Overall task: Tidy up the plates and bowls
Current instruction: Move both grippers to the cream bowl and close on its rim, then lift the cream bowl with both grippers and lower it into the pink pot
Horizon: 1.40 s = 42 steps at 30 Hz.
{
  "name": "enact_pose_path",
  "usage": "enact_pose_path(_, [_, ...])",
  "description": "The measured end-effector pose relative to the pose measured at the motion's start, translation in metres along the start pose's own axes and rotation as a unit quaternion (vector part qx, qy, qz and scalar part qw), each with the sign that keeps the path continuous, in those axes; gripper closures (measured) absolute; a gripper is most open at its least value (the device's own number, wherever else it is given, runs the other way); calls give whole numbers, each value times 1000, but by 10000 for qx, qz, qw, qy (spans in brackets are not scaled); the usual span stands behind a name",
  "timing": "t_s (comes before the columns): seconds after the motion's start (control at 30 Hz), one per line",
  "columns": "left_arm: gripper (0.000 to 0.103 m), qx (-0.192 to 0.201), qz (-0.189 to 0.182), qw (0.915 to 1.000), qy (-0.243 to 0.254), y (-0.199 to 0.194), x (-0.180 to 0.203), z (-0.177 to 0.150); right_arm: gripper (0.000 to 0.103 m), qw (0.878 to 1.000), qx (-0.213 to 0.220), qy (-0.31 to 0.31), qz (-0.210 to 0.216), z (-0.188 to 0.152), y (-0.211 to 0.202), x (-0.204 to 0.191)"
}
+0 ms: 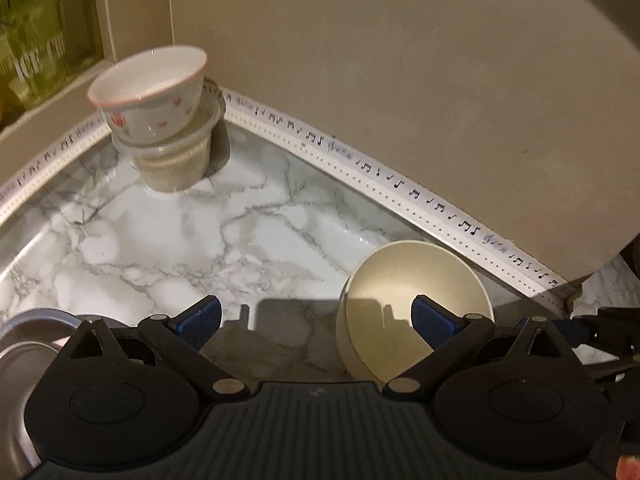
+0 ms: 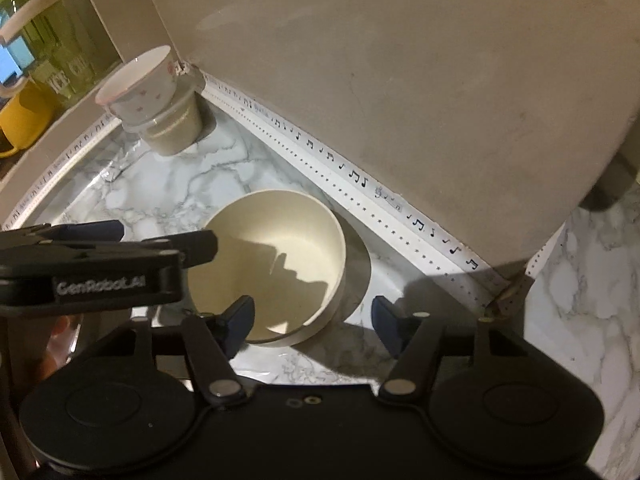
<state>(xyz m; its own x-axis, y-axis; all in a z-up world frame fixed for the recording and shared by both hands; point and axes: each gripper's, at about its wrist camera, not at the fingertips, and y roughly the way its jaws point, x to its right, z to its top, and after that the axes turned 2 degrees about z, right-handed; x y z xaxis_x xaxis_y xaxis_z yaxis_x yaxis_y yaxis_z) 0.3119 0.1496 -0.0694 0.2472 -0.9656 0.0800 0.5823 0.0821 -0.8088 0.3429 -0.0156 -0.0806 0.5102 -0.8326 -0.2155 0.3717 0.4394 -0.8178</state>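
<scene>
A cream bowl [image 2: 276, 256] stands upright on the marble counter [image 2: 168, 192] near the wall. My right gripper [image 2: 312, 326] is open around its near rim. The left finger [image 2: 240, 320] is over the bowl's inside. The right finger [image 2: 386, 328] stands clear of the outer wall. My left gripper [image 1: 316, 320] is open wide with bare counter between its fingers, and its right finger [image 1: 434, 320] is at the cream bowl [image 1: 416, 280]. In the far corner a floral bowl [image 1: 152, 92] sits tilted on a clear tub [image 1: 176, 164].
A beige wall [image 1: 400, 80] with a music-note trim strip [image 1: 360, 160] bounds the counter at the back. A steel sink [image 1: 24, 364] lies at the lower left. Green jars [image 2: 48, 52] and a yellow mug [image 2: 24, 120] stand on the ledge at the left.
</scene>
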Motion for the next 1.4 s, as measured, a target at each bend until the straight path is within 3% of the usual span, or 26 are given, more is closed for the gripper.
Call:
enact_pose_path(0.13, [2,-28,10,10000,-82,10,-1,2,52,9999,-38,106,-37,1,7,2])
enact_pose_path(0.27, [18,-140,-63,9998,-141,18,-2,4,58,9998,-93,148,-18,2,10,2])
enact_pose_path(0.4, [24,-243,-160,9994,-177,26,-1,3,68,9998,-133,142,-72,2,14,1])
enact_pose_path(0.47, [37,-289,-188,9993,-148,29,1,2,70,9998,-140,131,-100,2,15,1])
enact_pose_path(0.57, [47,-326,-268,9989,-194,33,3,0,78,9998,-150,123,-93,2,15,1])
enact_pose_path(0.8, [67,-383,-444,9981,-168,35,7,-2,84,9998,-153,31,-123,2,16,0])
enact_pose_path(0.97, [79,-365,-329,9988,-27,32,12,-6,88,9998,-110,-31,-179,1,15,-3])
enact_pose_path(1.07, [85,-353,-270,9990,-12,28,11,-9,90,9996,-49,-98,-249,1,13,-5])
enact_pose_path(1.4, [85,-20,-146,9999,61,-5,11,-5,94,9993,217,-255,-184,7,-10,-12])
